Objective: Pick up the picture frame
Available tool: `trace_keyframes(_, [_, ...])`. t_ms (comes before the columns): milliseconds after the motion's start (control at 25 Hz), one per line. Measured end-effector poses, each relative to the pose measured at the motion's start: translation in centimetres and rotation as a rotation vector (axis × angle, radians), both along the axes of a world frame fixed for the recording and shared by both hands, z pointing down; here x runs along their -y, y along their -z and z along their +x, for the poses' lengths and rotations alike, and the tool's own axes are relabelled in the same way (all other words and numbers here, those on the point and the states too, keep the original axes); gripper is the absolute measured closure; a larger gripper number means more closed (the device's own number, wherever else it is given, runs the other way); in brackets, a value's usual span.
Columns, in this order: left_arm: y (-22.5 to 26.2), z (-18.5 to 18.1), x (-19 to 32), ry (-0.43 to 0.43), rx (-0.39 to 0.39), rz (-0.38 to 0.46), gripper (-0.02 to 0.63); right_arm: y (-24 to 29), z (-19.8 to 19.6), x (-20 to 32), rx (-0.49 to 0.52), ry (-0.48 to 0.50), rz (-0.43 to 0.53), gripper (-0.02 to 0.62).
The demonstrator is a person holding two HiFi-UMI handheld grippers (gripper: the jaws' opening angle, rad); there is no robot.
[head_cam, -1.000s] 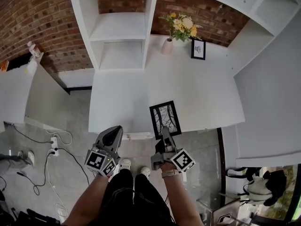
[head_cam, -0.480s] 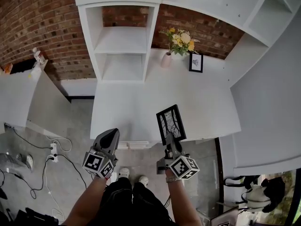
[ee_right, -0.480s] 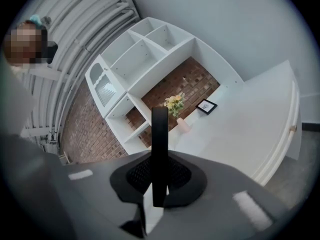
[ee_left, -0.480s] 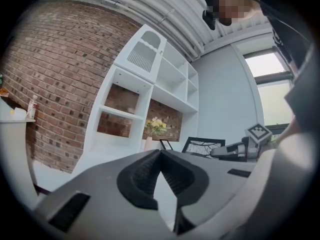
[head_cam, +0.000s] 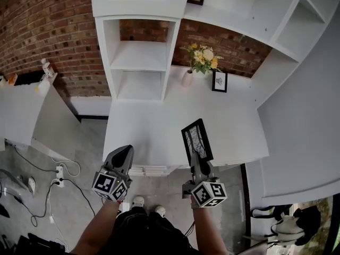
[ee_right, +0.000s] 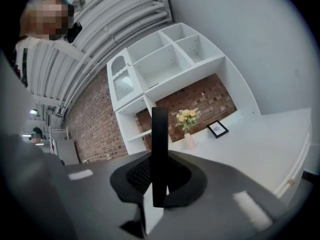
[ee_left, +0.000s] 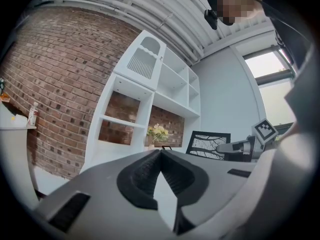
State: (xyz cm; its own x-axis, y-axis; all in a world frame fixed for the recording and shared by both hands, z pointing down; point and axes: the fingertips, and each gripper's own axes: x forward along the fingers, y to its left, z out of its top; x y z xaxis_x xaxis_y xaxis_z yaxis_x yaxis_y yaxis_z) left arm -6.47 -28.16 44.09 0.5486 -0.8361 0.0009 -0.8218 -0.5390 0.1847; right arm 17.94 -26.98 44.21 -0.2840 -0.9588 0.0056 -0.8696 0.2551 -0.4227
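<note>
The picture frame (head_cam: 196, 141), black-edged with a bare-branch print, is held up over the front edge of the white desk (head_cam: 154, 126), turned nearly on edge. My right gripper (head_cam: 197, 157) is shut on its lower edge. In the right gripper view the frame's edge (ee_right: 159, 144) shows as a black bar clamped between the pads of the right gripper (ee_right: 159, 184). My left gripper (head_cam: 123, 154) hangs left of it in front of the desk, jaws together and holding nothing. The left gripper view shows its own tips (ee_left: 159, 151) meeting and the frame (ee_left: 207, 145) to the right.
A white shelf unit (head_cam: 139, 62) stands at the desk's back against a brick wall. A vase of yellow flowers (head_cam: 201, 61) and a small framed picture (head_cam: 219, 81) stand at the back right. Cables and a power strip (head_cam: 58, 169) lie on the floor to the left.
The right gripper has risen with the picture frame and rolled, so the frame went from lying flat at the desk's edge to standing nearly on edge. The left gripper rose a little.
</note>
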Motion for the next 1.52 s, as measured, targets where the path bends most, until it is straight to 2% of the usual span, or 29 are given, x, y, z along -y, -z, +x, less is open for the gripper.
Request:
trace_keyframes(200, [0.9, -0.5, 0.4, 0.024, -0.011, 0.009, 0.607, 1.0, -0.1, 0.1, -0.098, 0.015, 0.03, 0.568])
trace_keyframes(640, [3.1, -1.4, 1.0, 0.045, -0.02, 0.029, 0.607, 3.3, -0.1, 0.2, -0.163, 0.007, 0.076, 0.568])
trace_keyframes(1160, [5.2, -2.3, 1.8, 0.068, -0.016, 0.061, 0.607, 5.6, -1.6, 0.9, -0.185, 0.016, 0.128, 0.568])
trace_keyframes(1520, [6.2, -3.0, 2.1, 0.083, -0.021, 0.06, 0.607, 6.4, -2.0, 1.2, -0.18, 0.017, 0.124, 0.568])
